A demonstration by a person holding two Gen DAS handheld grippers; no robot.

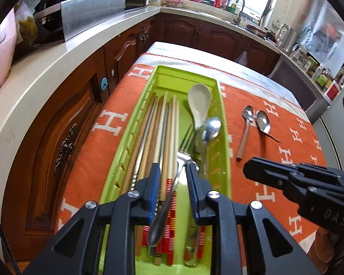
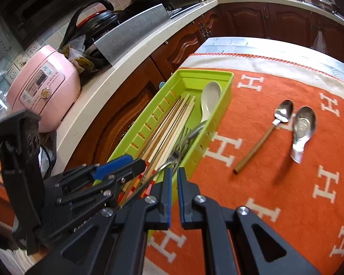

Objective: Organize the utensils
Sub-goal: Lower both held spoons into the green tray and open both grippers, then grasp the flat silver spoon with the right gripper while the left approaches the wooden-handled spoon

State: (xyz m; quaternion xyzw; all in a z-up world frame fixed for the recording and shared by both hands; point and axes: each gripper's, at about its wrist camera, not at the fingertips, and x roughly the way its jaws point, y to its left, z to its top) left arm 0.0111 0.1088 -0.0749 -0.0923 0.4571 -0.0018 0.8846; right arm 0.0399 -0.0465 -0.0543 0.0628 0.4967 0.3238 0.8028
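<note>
Left tongs [image 1: 172,171] spread open over the green utensil tray [image 1: 224,137], a metal fork [image 1: 169,197] lying loose between them, probably just dropped. Right tongs [image 2: 174,176] nearly closed, empty, beside the tray. Wooden-handled spoon [image 2: 273,128] and steel soup spoon [image 2: 303,126] wait on the orange blanket [image 2: 275,194].

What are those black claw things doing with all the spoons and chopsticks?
A person is tidying utensils with a claw in each hand. The left gripper is over the green tray, fingers apart around a metal fork lying on the chopsticks. A white spoon and a metal spoon are already in the tray. The right gripper hangs beside the tray, nearly closed and holding nothing. A long-handled spoon and a short steel spoon wait on the orange cloth.
</note>
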